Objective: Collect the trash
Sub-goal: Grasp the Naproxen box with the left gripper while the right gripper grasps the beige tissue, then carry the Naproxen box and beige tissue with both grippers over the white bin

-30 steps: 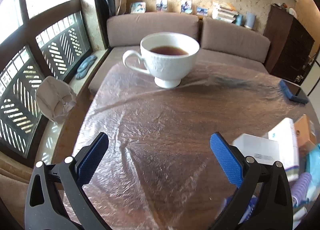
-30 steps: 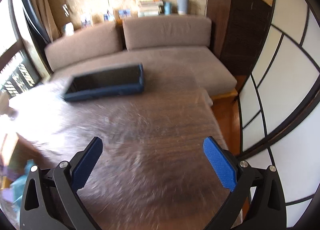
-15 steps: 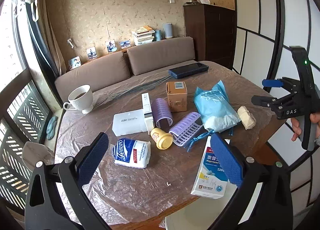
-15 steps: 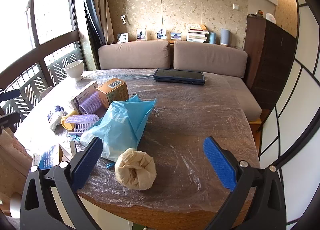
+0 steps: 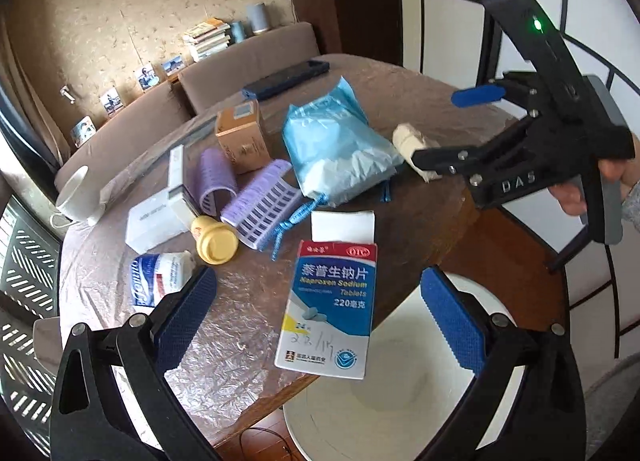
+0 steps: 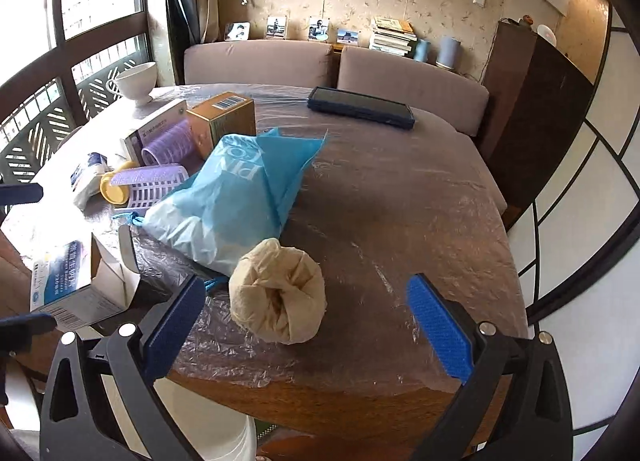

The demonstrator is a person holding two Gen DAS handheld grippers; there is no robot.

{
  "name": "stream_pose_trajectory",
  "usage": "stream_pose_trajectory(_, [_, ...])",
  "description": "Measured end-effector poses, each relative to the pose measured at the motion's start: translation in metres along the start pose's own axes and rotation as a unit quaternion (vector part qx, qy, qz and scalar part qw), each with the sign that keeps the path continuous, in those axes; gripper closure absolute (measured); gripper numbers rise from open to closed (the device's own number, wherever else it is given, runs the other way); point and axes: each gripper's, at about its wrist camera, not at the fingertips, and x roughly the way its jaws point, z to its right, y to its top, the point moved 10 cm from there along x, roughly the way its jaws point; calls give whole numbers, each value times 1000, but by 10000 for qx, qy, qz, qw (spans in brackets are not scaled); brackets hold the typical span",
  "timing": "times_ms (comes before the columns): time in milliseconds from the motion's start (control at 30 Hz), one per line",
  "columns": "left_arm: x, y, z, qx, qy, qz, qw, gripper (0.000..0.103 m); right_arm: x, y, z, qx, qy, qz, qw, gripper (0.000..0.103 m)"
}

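Note:
A crumpled beige paper wad (image 6: 278, 295) lies near the table's front edge, just ahead of my open, empty right gripper (image 6: 306, 321); it also shows in the left wrist view (image 5: 412, 149). Behind it lies a blue plastic bag (image 6: 236, 197). My open, empty left gripper (image 5: 320, 313) hovers over an opened blue-and-white medicine box (image 5: 330, 301) at the table edge. The right gripper (image 5: 464, 129) shows open in the left wrist view. A white bin (image 5: 400, 393) stands on the floor below the table edge.
On the plastic-covered table (image 6: 400, 201) lie purple hair rollers (image 5: 260, 201), a yellow cap (image 5: 214, 241), a tissue pack (image 5: 154, 277), white boxes (image 5: 156, 217), a brown carton (image 5: 240, 137), a cup (image 5: 78, 193) and a dark phone (image 6: 360, 107). A sofa (image 6: 400, 73) stands behind.
Both grippers pulled back from close over the table, then came closer again. The left now hovers over the medicine box and bin; the right has closed in on the paper wad.

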Motion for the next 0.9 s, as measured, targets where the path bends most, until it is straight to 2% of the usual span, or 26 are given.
stream_pose_trajectory(67, [9,-7,5,1,-146,-135,9998,1,11,-4,0,183,143,-131,9996,4])
stream_pose_trajectory(167, [14,-11,6,28,-92,-174,9998,1,23,-9,3,424,313,-223,9984,5])
stream_pose_trajectory(267, [16,-13,6,-89,-256,-177,9995,4,30,-10,2,619,565,-255,9962,8])
stream_pose_trajectory(300, [18,-14,7,-85,-350,-206,9991,8,32,-11,2,671,623,-279,9954,9])
stream_pose_trajectory(333, [18,-15,7,-119,-399,-253,9988,16,34,-12,1,692,664,-301,9949,12])
stream_pose_trajectory(400, [22,-17,4,-188,-456,-296,9983,21,35,-14,0,706,746,-339,9941,17])
stream_pose_trajectory(433, [22,-18,3,-221,-497,-311,9980,32,36,-14,-1,714,781,-341,9938,19])
stream_pose_trajectory(500, [23,-20,2,-281,-543,-346,9975,38,37,-14,-3,708,835,-340,9934,24])
stream_pose_trajectory(567, [24,-22,2,-321,-600,-354,9970,55,34,-14,-5,673,832,-345,9937,38])
stream_pose_trajectory(633, [23,-23,2,-378,-603,-364,9968,56,32,-14,-7,643,864,-359,9935,51])
stream_pose_trajectory(733, [20,-22,3,-460,-626,-343,9964,56,28,-13,-9,695,974,-341,9922,51])
stream_pose_trajectory(900, [8,-17,4,-577,-467,-205,9970,56,15,-8,-8,708,869,-204,9935,51])
